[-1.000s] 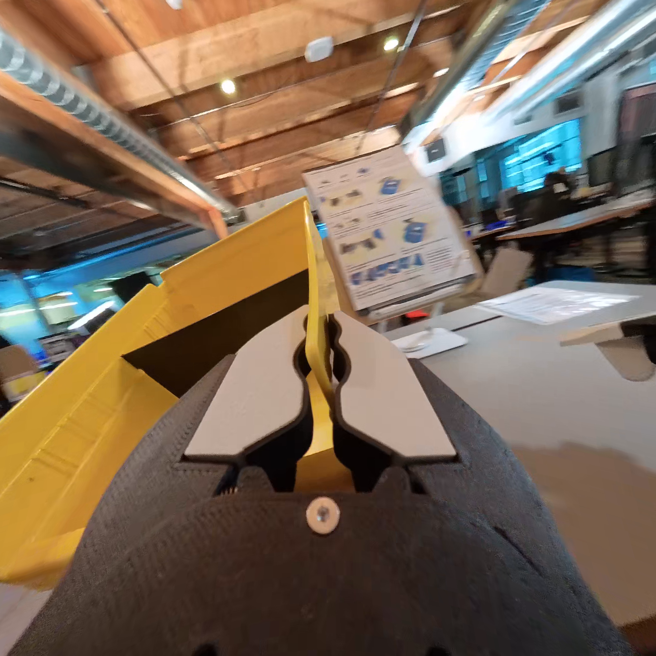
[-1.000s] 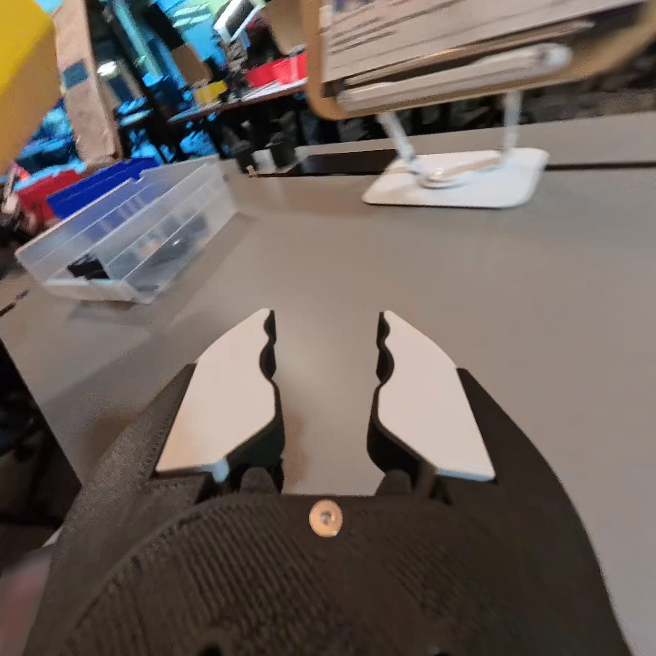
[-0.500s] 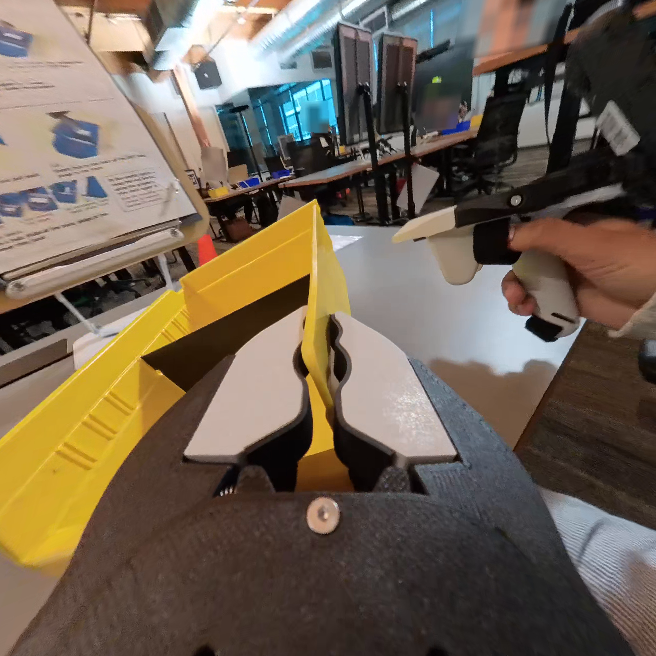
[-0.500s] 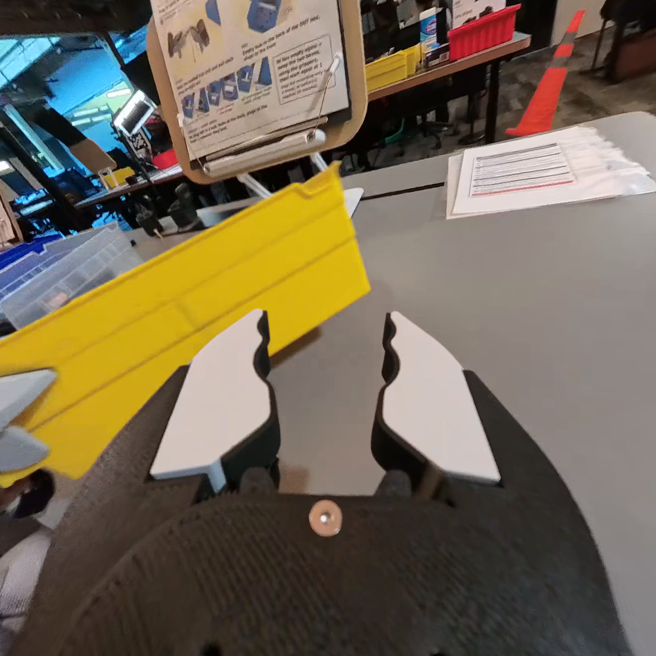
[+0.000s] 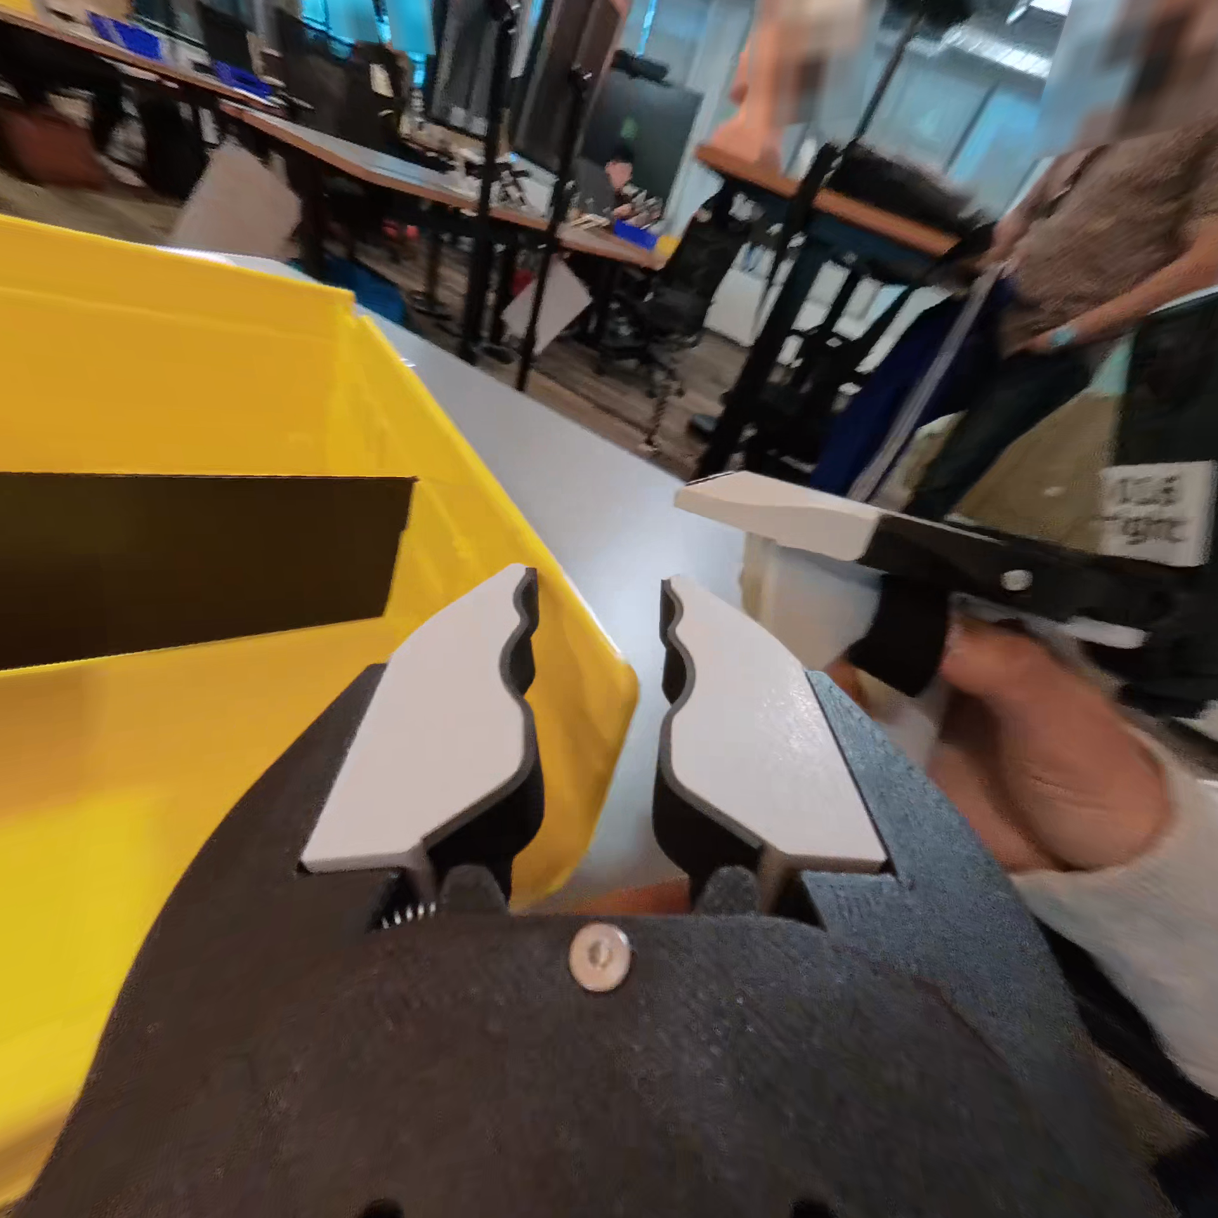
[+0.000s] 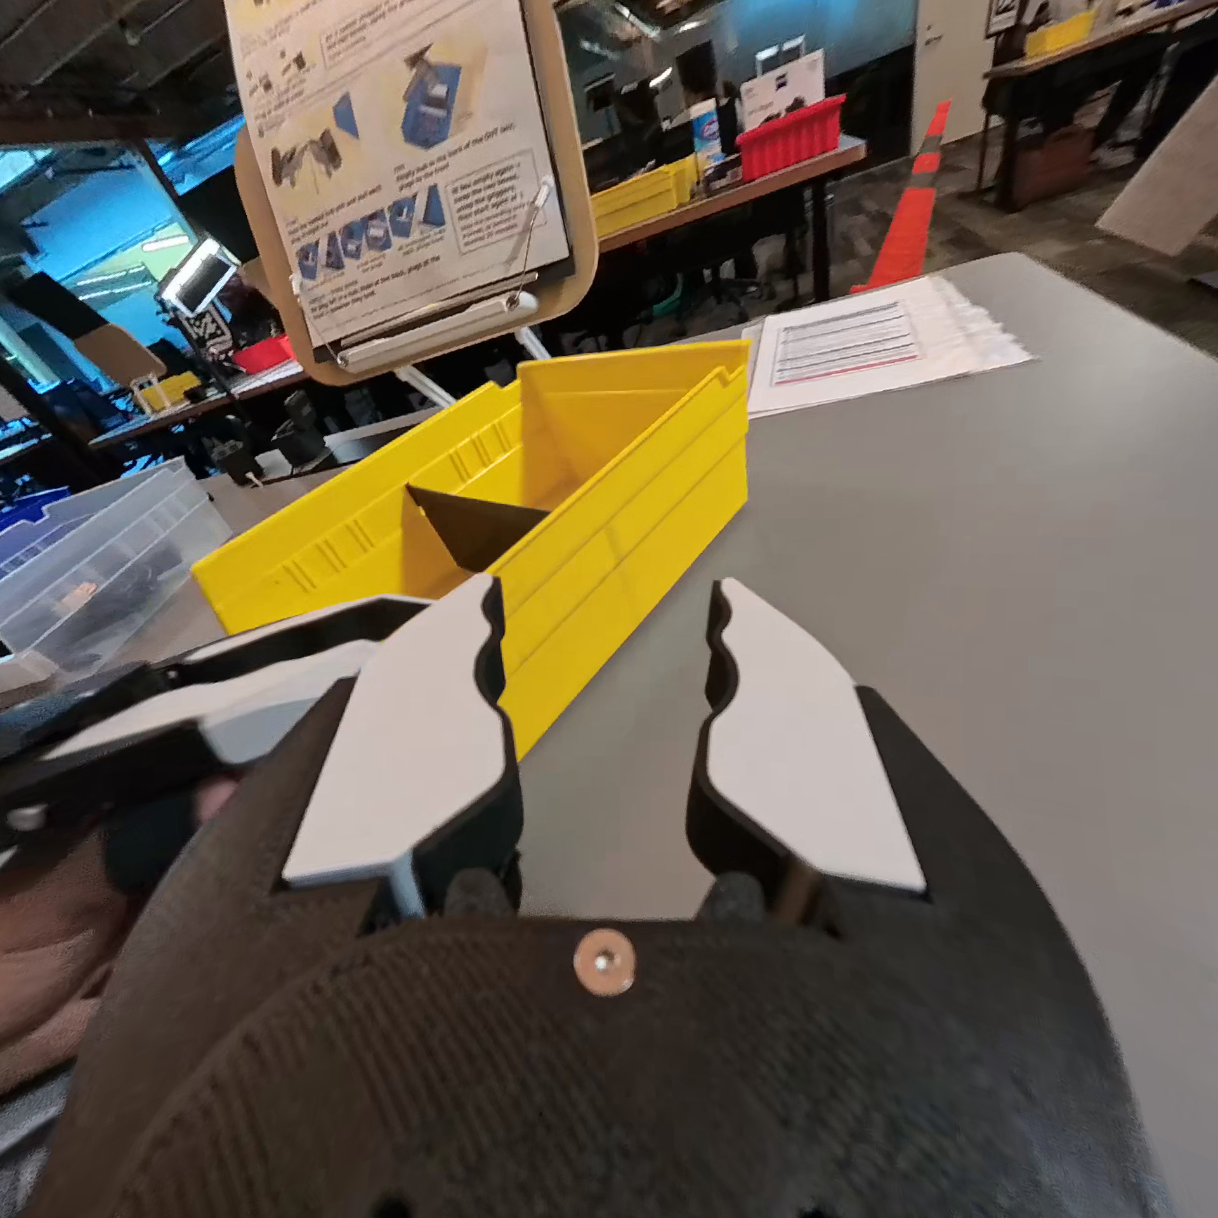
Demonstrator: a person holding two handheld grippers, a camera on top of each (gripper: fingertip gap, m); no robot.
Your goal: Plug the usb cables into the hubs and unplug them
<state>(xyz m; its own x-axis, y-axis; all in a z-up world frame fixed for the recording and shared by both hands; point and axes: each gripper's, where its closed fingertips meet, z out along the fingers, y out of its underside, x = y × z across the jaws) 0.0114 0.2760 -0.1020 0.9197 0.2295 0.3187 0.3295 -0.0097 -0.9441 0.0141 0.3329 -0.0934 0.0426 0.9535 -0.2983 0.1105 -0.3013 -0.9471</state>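
1. USB cables and hubs: neither view shows where they lie. The dark contents of a clear plastic box [image 6: 86, 567], left of the yellow bin [image 6: 626, 560], are too blurred to name.
2. The right gripper [image 6: 604, 583] hangs above the grey table [image 6: 956, 593] just in front of the bin. Its jaws are spread wide with nothing between them, and bare tabletop shows in the gap.
3. The left gripper [image 5: 596, 580] is held at the bin's near corner, jaws parted to a moderate gap and empty. In its own view the left finger overlaps the bin's rounded corner. Whether it touches cannot be told.
4. The person's right hand [image 5: 1041, 778], in a pale sleeve, grips the right tool's handle to the right of the bin.
5. The bin rests on the table, set at an angle, with a black divider [image 6: 474, 534] across its middle.
6. Beyond the bin's far right end lies a printed sheet in a plastic sleeve [image 6: 857, 343].
7. Behind the bin stands a clipboard stand [image 6: 408, 184] bearing an illustrated page.
8. Farther back are an orange cone [image 6: 913, 211], a red bin [image 6: 791, 135] on another desk, and a standing person [image 5: 1107, 231].
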